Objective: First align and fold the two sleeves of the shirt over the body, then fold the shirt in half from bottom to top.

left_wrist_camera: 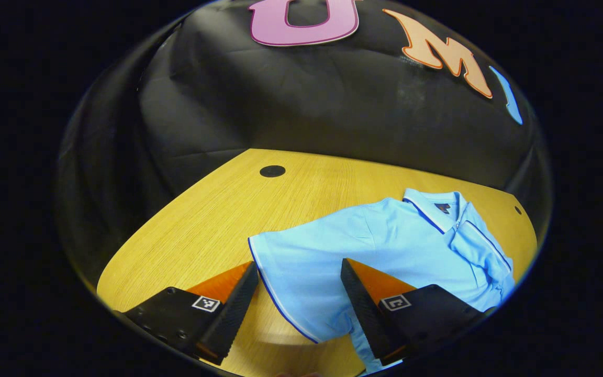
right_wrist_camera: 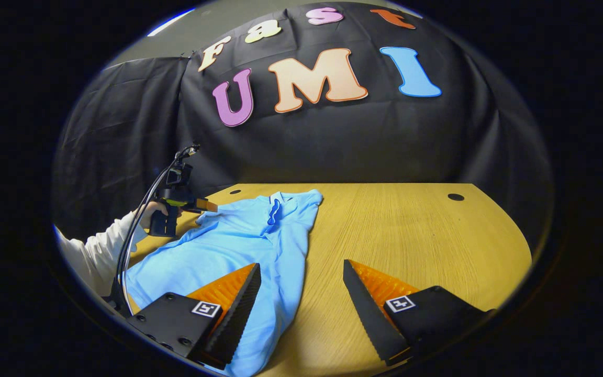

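A light blue polo shirt (left_wrist_camera: 385, 235) with dark blue piping lies flat on the wooden table (left_wrist_camera: 202, 220), collar (left_wrist_camera: 432, 207) at the far right. Its near sleeve (left_wrist_camera: 301, 293) spreads out toward my left gripper (left_wrist_camera: 299, 264), which is open just above it, one finger over bare wood and the other over the cloth. In the right gripper view the shirt (right_wrist_camera: 228, 246) lies at the left, its near side edge running straight from the collar. My right gripper (right_wrist_camera: 301, 265) is open above that edge, holding nothing. The left gripper (right_wrist_camera: 204, 205) hovers at the shirt's far side.
A person's white sleeve (right_wrist_camera: 97, 251) and a black cable (right_wrist_camera: 139, 225) reach in behind the left gripper. The table (right_wrist_camera: 411, 230) has small dark holes (right_wrist_camera: 456, 197) (left_wrist_camera: 272, 170). Black cloth walls stand close behind the table's back edge.
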Demonstrator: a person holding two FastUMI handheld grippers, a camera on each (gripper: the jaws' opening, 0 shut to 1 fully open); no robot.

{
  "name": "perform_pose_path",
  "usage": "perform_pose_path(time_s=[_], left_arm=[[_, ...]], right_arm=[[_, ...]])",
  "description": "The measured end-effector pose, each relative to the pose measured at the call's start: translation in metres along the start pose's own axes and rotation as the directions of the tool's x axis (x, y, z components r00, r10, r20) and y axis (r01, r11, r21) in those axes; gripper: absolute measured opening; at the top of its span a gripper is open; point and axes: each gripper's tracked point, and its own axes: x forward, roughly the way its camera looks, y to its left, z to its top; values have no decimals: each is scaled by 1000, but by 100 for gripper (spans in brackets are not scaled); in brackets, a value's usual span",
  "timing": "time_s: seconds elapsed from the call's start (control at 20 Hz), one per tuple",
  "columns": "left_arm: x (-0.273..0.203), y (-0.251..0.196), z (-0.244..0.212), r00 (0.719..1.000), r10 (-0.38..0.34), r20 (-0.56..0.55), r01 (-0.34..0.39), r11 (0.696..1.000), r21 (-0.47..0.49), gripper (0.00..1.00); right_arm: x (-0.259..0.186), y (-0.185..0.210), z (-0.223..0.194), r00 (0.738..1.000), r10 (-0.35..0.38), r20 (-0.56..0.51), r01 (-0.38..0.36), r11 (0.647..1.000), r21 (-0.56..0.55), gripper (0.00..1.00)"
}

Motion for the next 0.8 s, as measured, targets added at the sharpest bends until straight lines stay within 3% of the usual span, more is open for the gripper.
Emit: perform_pose_path(time_s=[0.2,0.4,0.55,0.6,0.65,0.7,0.75,0.8], left_arm=[[3,-2,-3,1000,5,-29,-4,1000,23,94],[4,-12,-3,997,-47,-66,50,997,54,82],[4,-22,-5,992,-93,-84,99,993,65,57],[4,-25,-5,991,-102,-86,107,992,62,53],[4,-26,-4,991,-97,-88,103,993,59,37],[3,-28,-5,991,-95,-89,100,993,54,31],[4,-29,-7,990,-96,-99,102,993,61,17],[2,-32,-7,989,-114,-96,121,990,70,17]], right_arm=[[-12,-5,15,999,-7,43,5,999,38,98],[-27,-14,28,996,-26,81,21,998,56,98],[-30,-18,29,995,-33,90,28,998,65,98],[-29,-18,28,996,-35,88,29,997,67,98],[-30,-18,27,996,-33,85,28,997,68,98],[-30,-17,26,996,-33,80,28,997,66,98],[-31,-17,25,996,-34,78,30,998,60,96],[-32,-19,26,996,-38,77,34,998,53,98]])
